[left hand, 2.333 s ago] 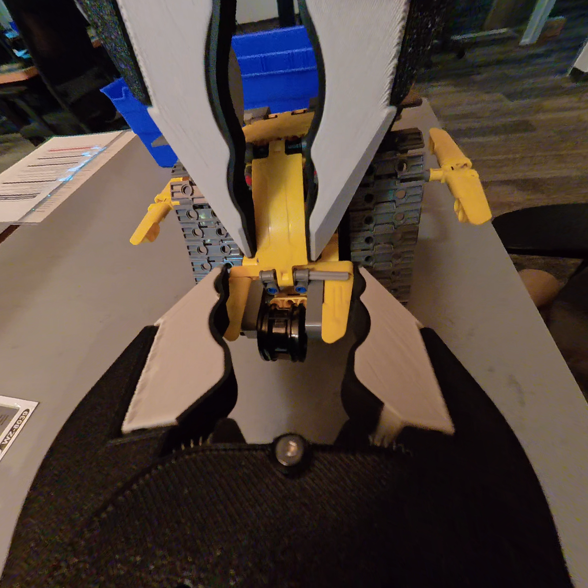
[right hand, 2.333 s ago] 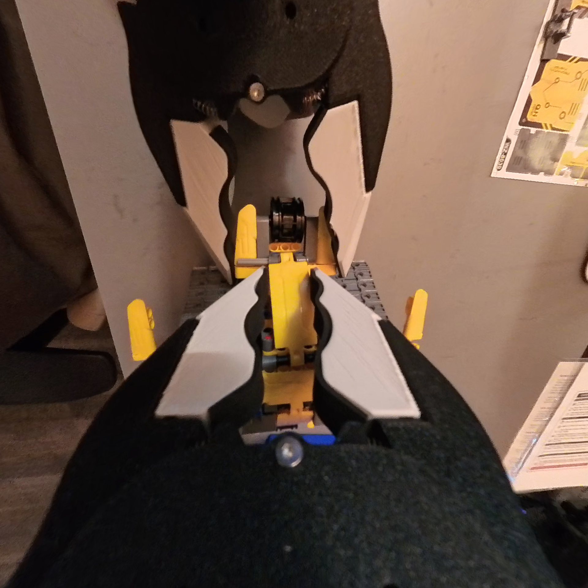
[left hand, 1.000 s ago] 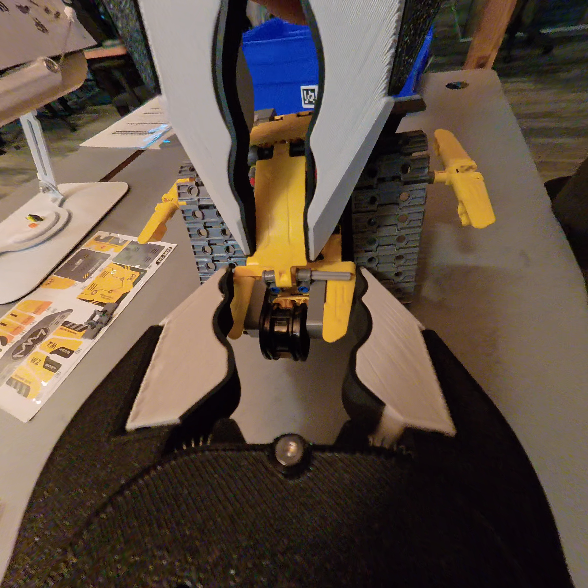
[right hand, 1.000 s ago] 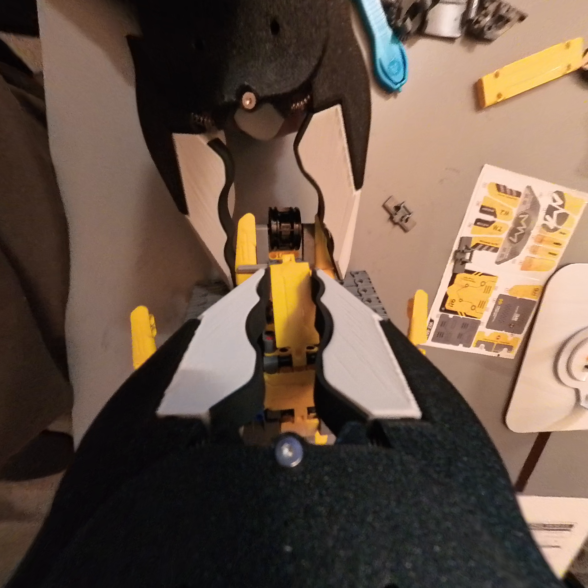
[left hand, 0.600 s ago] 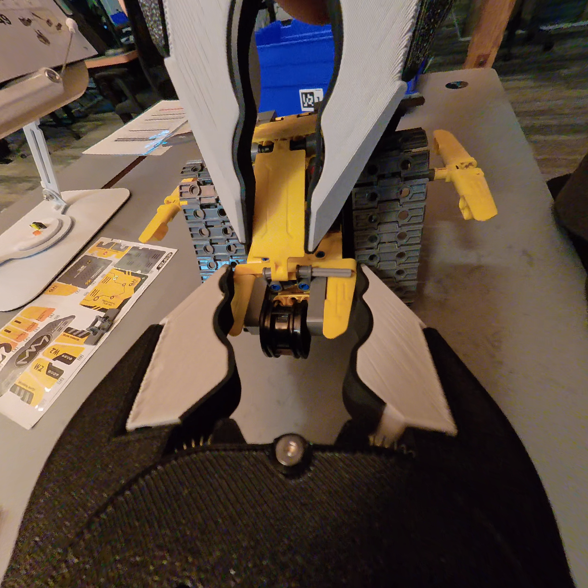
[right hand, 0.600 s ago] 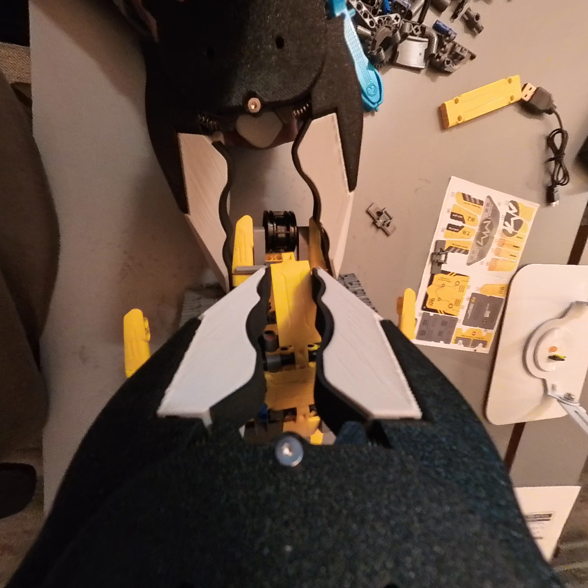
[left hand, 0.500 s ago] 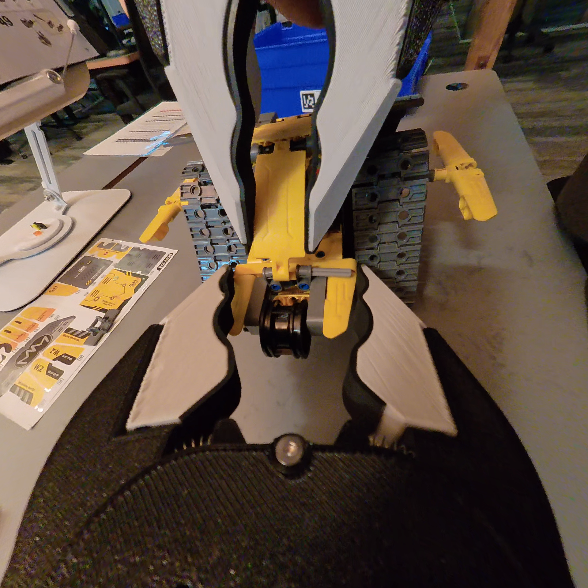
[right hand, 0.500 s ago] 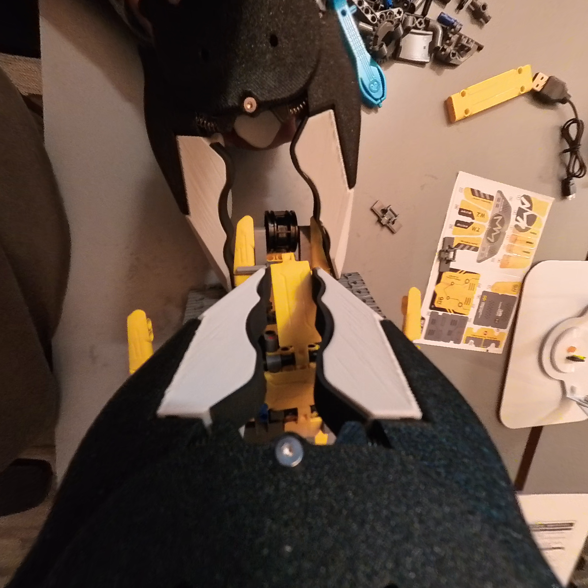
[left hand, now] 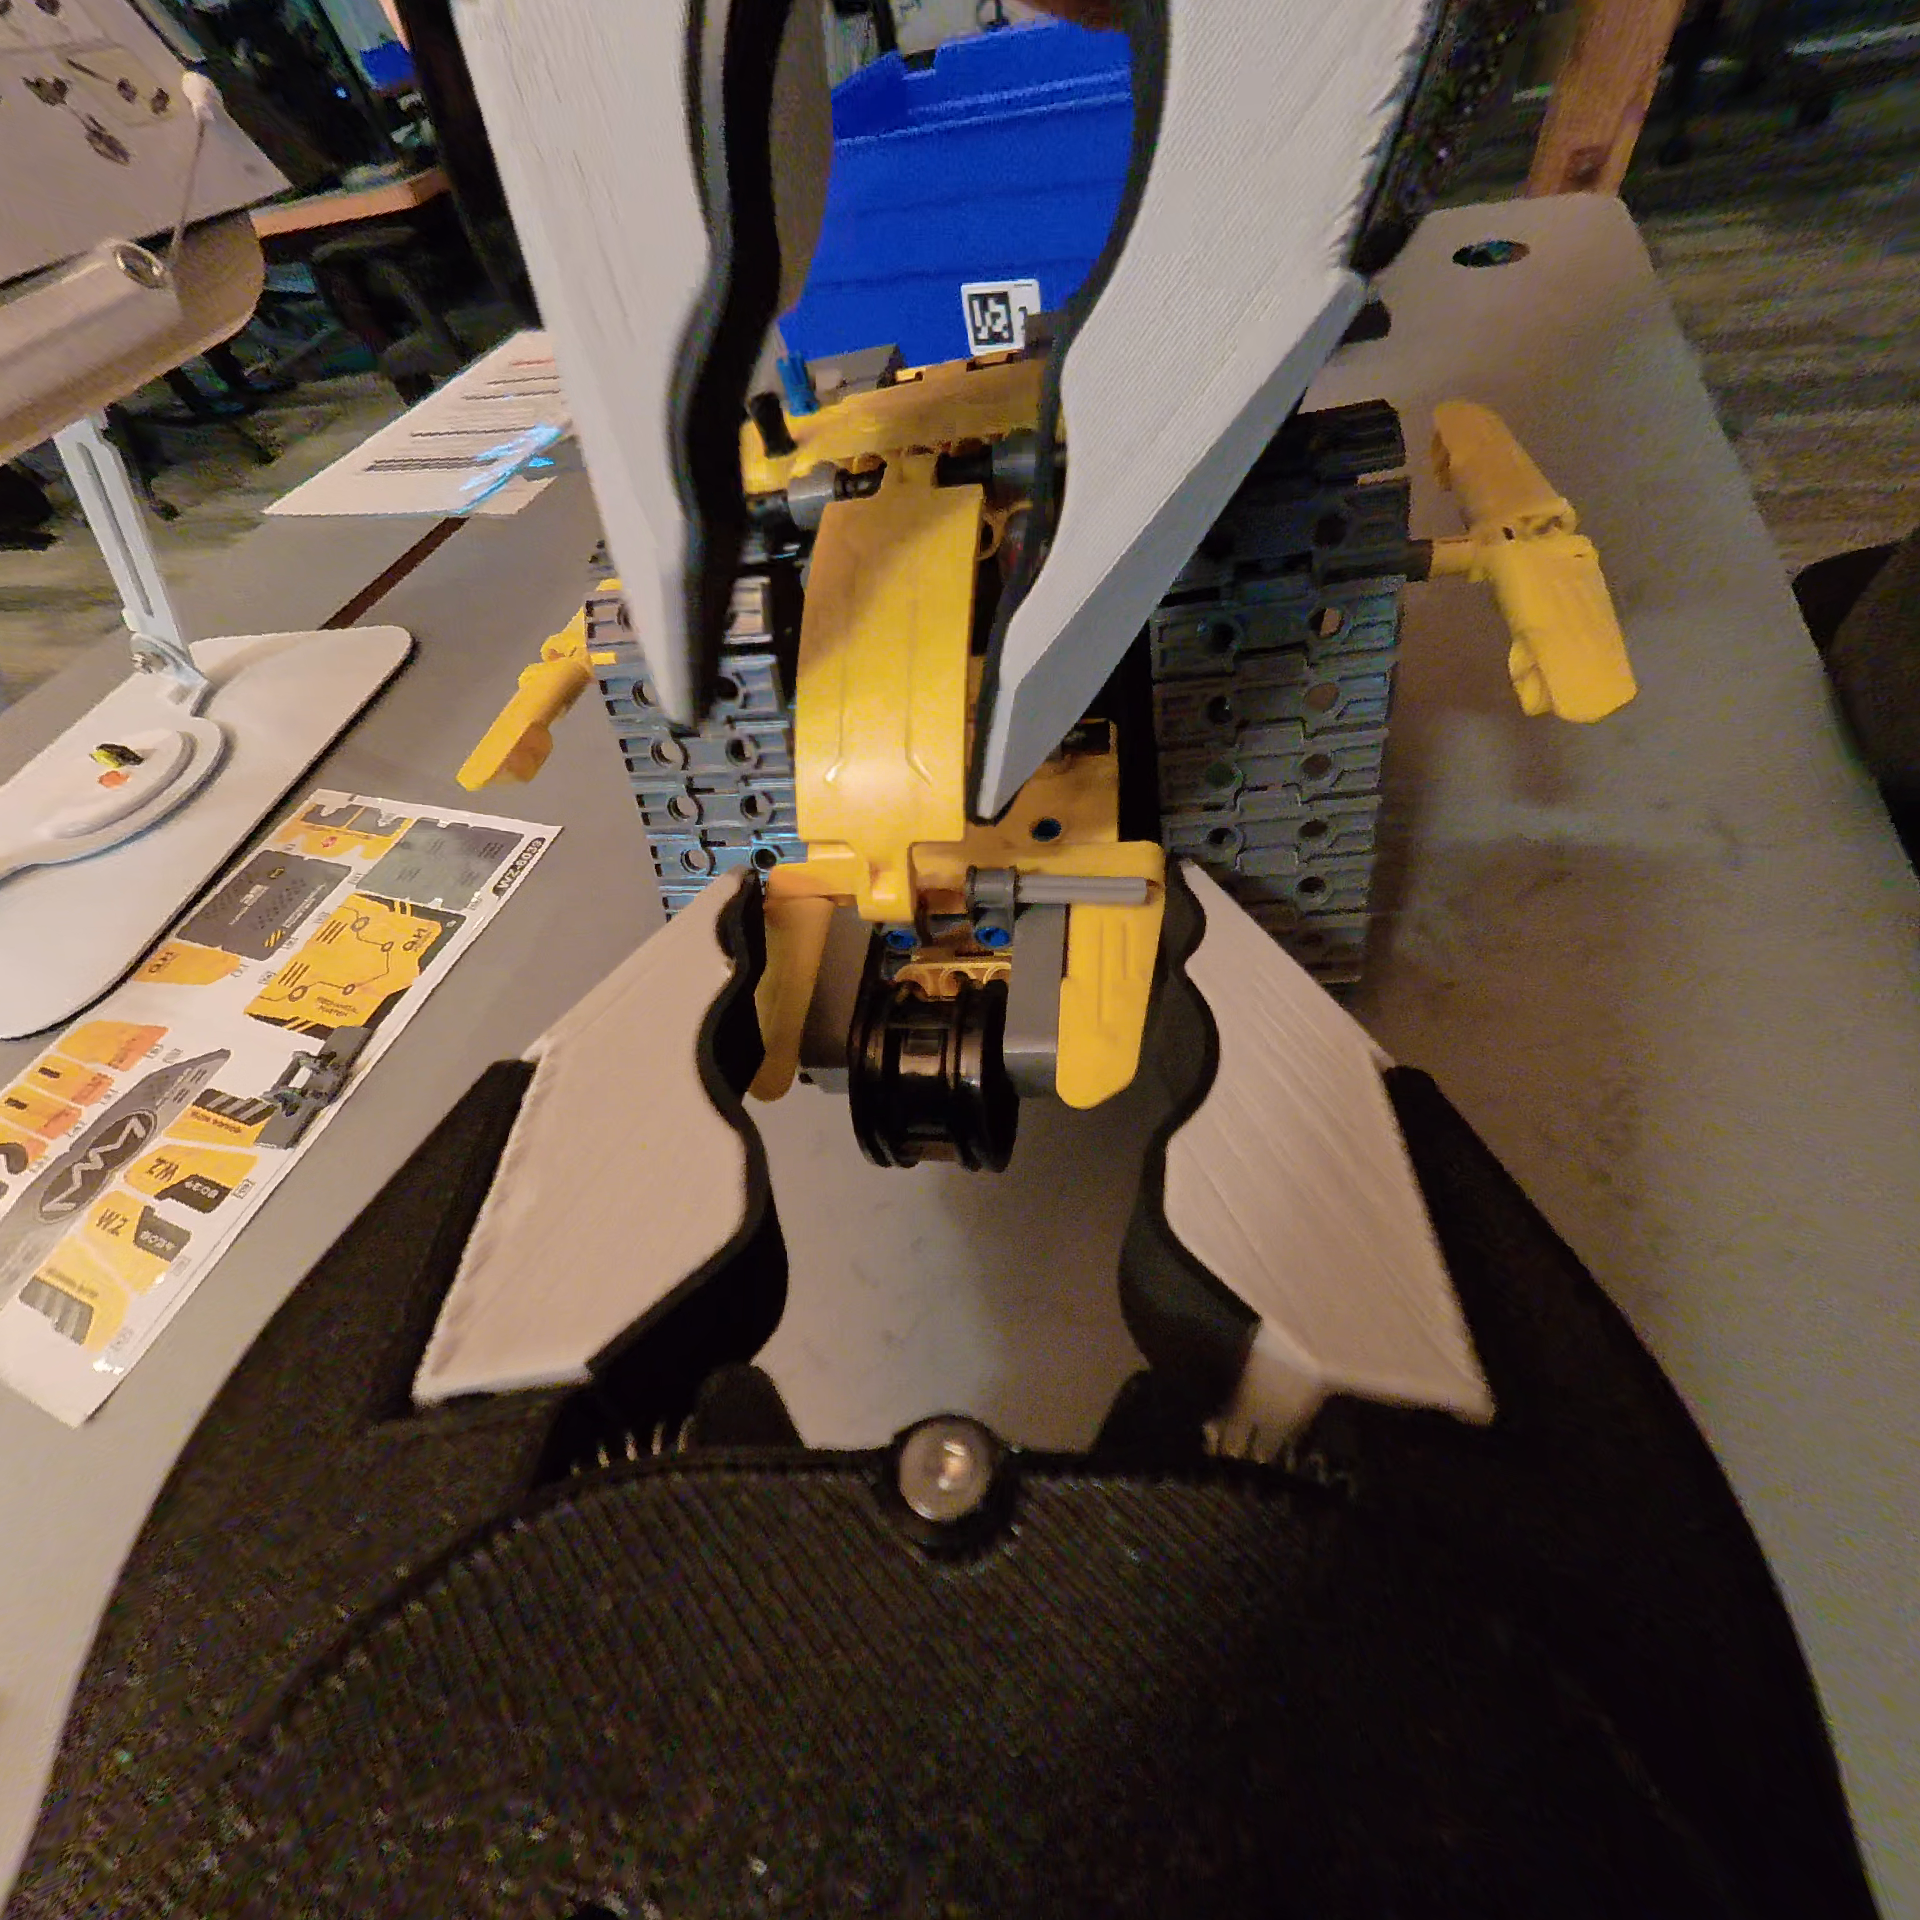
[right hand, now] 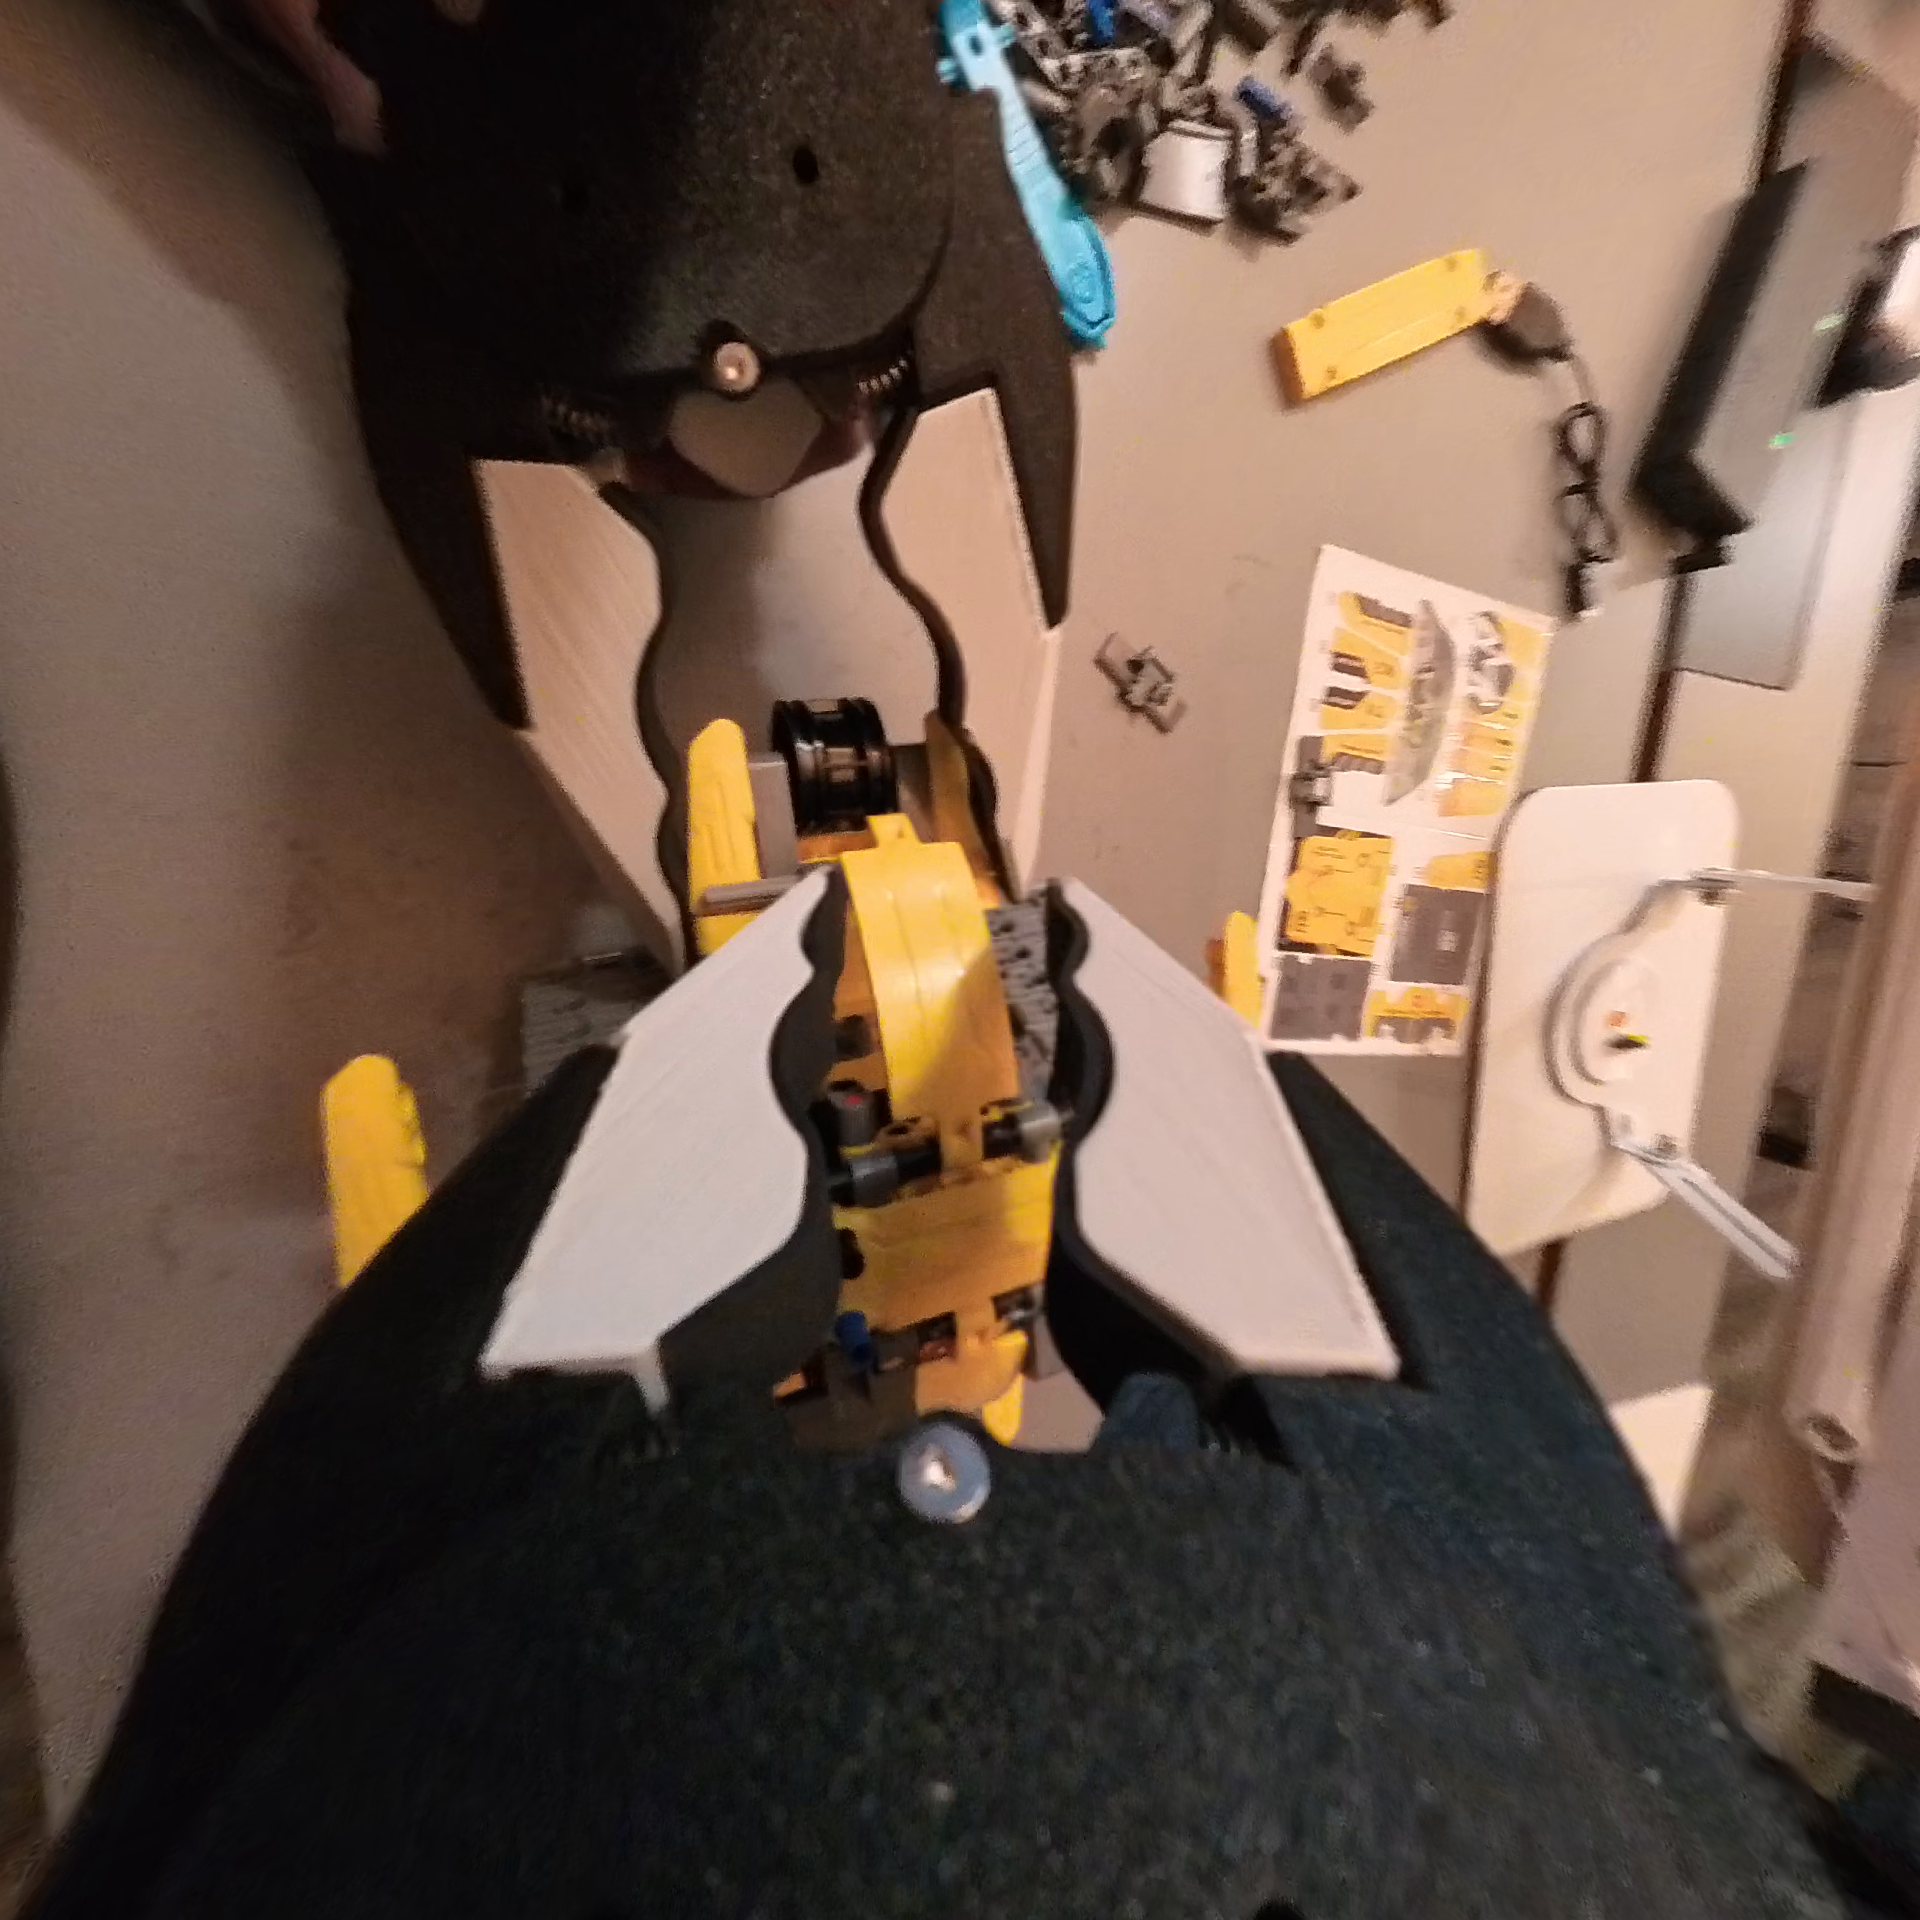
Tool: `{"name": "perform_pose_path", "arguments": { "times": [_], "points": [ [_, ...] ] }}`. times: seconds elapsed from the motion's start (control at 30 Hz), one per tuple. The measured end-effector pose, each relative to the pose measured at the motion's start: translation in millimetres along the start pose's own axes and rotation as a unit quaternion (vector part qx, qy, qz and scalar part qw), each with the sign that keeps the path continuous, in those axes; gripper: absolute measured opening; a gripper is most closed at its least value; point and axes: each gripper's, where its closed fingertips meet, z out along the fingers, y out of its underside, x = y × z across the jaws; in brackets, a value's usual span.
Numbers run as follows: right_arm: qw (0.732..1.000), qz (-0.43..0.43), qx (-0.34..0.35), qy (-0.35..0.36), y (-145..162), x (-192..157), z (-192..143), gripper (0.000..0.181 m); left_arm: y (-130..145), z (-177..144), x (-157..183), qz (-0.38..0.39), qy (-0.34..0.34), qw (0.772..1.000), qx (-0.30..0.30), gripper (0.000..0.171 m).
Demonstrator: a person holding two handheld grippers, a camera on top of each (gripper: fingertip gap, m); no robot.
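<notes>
A yellow brick-built tracked vehicle (left hand: pixel 883 675) with grey tracks (left hand: pixel 1268 727) stands on the grey table (left hand: pixel 1558 1039). My left gripper (left hand: pixel 961 883) is shut on its near end, its fingers pressing the yellow side pieces on either side of a black wheel (left hand: pixel 930 1070). My right gripper (right hand: pixel 943 883) reaches in from the far side, open, with its fingers either side of the curved yellow top panel (right hand: pixel 925 987) and a gap to the panel. It also shows in the left wrist view (left hand: pixel 842 764). The left gripper shows far off in the right wrist view (right hand: pixel 852 831).
A sticker sheet (left hand: pixel 239 1039) and a white lamp base (left hand: pixel 104 769) lie left of the vehicle. A blue bin (left hand: pixel 956 187) stands behind it. A pile of loose parts (right hand: pixel 1164 104), a yellow beam (right hand: pixel 1382 322), a blue tool (right hand: pixel 1060 249) and a cable (right hand: pixel 1579 457) lie farther off. One gripper's finger ends stand about 5 centimeters off the other's. The yellow beam (right hand: pixel 1382 322) is about 25 centimeters from both grippers' fingertips.
My right gripper was shut on the yellow top panel and has now opened off it, shifting slightly. My left gripper keeps its hold on the vehicle's end.
</notes>
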Motion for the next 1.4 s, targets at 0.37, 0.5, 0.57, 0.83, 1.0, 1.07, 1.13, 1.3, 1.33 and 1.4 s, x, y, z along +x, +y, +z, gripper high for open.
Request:
{"name": "perform_pose_path", "arguments": {
  "times": [0.37, 0.5, 0.57, 0.83, 1.0, 1.07, 1.13, 1.3, 1.33, 1.4],
  "points": [
    [0.982, 0.006, 0.022, 0.188, 4.5, 10.7, -52.4, 0.062, -7.5, 4.5, 14.4, 0.015, -0.01, 1.0, 0.008, 0.065],
    [0.978, 0.084, 0.052, 0.185, 7.5, -2.1, -63.9, 0.064, -10.5, 4.9, 16.4, 0.007, -0.016, 1.0, 0.012, 0.063],
    [0.967, 0.159, 0.101, 0.169, 3.5, -12.2, -62.8, 0.064, -10.7, 5.2, 16.8, 0.006, -0.02, 1.0, 0.009, 0.063],
    [0.922, 0.262, 0.023, 0.286, 38.4, -17.2, -53.1, 0.069, -15.4, 13.3, 24.9, 0.009, -0.06, 0.998, -0.002, 0.062],
    [0.903, 0.251, -0.065, 0.343, 66.2, -24.6, -43.2, 0.072, -19.6, 15.0, 33.6, 0.015, -0.075, 0.997, -0.002, 0.056],
    [0.895, 0.273, -0.036, 0.352, 70.2, -25.6, -42.3, 0.067, -23.1, 15.2, 41.0, 0.005, -0.066, 0.998, 0.004, 0.051],
    [0.881, 0.296, -0.007, 0.37, 74.3, -24.9, -47.2, 0.061, -25.9, 16.6, 47.6, -0.004, -0.061, 0.998, 0.011, 0.05],
    [0.865, 0.245, -0.024, 0.437, 87.0, -24.0, -61.1, 0.048, -29.3, 19.5, 65.5, 0.021, -0.022, 0.999, 0.019, 0.055],
    [0.863, 0.204, -0.035, 0.46, 86.8, -22.2, -64.1, 0.051, -29.7, 20.0, 67.8, 0.028, -0.018, 0.999, 0.02, 0.058],
    [0.855, 0.11, -0.07, 0.502, 86.4, -20.5, -68.9, 0.048, -30.7, 20.1, 69.5, 0.046, -0.022, 0.998, 0.021, 0.06]
  ]
}}
